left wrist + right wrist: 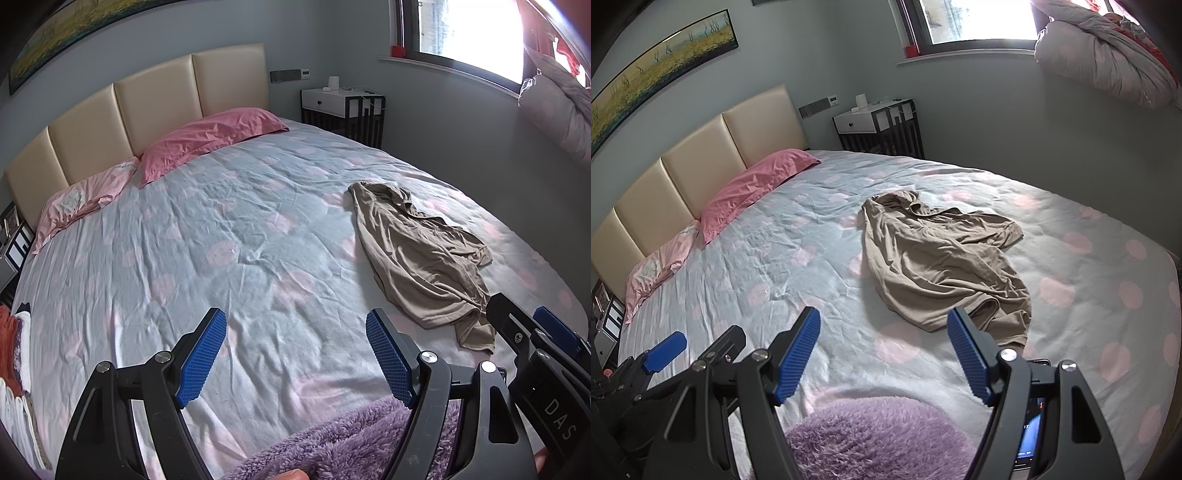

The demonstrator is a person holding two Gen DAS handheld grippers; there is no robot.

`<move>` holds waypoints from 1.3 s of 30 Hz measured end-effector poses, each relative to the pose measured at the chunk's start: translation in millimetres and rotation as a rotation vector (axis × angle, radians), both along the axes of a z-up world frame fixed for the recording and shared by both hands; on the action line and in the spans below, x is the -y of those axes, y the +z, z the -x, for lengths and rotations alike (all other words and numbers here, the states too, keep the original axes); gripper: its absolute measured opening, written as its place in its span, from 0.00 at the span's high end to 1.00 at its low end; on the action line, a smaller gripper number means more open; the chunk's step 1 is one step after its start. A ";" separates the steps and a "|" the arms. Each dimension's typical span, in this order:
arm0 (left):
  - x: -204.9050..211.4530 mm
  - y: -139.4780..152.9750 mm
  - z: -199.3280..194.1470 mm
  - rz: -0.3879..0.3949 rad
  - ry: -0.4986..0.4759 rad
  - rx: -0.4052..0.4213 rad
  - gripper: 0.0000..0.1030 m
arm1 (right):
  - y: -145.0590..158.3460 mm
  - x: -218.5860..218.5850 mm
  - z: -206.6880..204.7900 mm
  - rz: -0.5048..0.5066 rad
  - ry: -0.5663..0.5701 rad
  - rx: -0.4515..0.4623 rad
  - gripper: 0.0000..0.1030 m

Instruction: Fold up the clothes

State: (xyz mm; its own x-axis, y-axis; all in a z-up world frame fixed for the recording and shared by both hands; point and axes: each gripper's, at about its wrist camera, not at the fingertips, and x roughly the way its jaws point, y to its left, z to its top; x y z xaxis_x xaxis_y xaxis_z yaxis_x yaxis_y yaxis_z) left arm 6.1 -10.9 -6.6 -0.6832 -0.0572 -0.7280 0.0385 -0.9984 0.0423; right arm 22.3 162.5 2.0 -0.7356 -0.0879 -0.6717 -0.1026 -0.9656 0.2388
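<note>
A crumpled tan garment (421,254) (942,258) lies on the bed's right half, on the blue sheet with pink dots (221,240) (775,258). My left gripper (295,354) hovers open over bare sheet, left of the garment's near hem, nothing between its blue pads. My right gripper (882,350) is open just short of the garment's near edge; its right fingertip (964,343) overlaps the hem in the view. In the left wrist view the right gripper's body (539,350) shows at the far right. A blue pad of the left gripper (665,350) shows low left in the right wrist view.
Two pink pillows (207,136) (85,195) rest against the beige headboard (701,162). A nightstand (343,107) stands beyond the bed under the window. Bundled bedding (1108,48) sits on the sill. Purple fleece (879,439) fills the near foreground. Folded clothes (14,354) lie at the left edge.
</note>
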 end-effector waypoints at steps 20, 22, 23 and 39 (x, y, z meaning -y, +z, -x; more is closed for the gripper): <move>74.0 -15.0 41.0 0.025 0.104 0.075 0.23 | -21.6 -45.7 104.8 -0.013 0.301 0.206 0.31; 85.4 -21.0 47.3 0.024 0.122 0.091 0.23 | -25.2 -56.1 121.1 -0.049 0.319 0.217 0.31; 91.1 -24.0 50.4 0.023 0.131 0.099 0.23 | -27.8 -61.6 129.8 -0.080 0.315 0.221 0.31; 140.7 -103.8 80.5 0.021 0.226 0.273 0.23 | -154.7 -114.6 258.9 -0.237 0.276 0.444 0.30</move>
State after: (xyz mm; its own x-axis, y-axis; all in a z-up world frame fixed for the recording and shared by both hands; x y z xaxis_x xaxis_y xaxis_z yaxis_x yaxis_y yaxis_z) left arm -74.4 -151.6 -110.4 -0.4321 -0.2011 -0.8791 0.2426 -0.9648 0.1015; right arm -236.7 277.1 -152.7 -0.3493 -0.0463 -0.9359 0.1198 -0.9928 0.0044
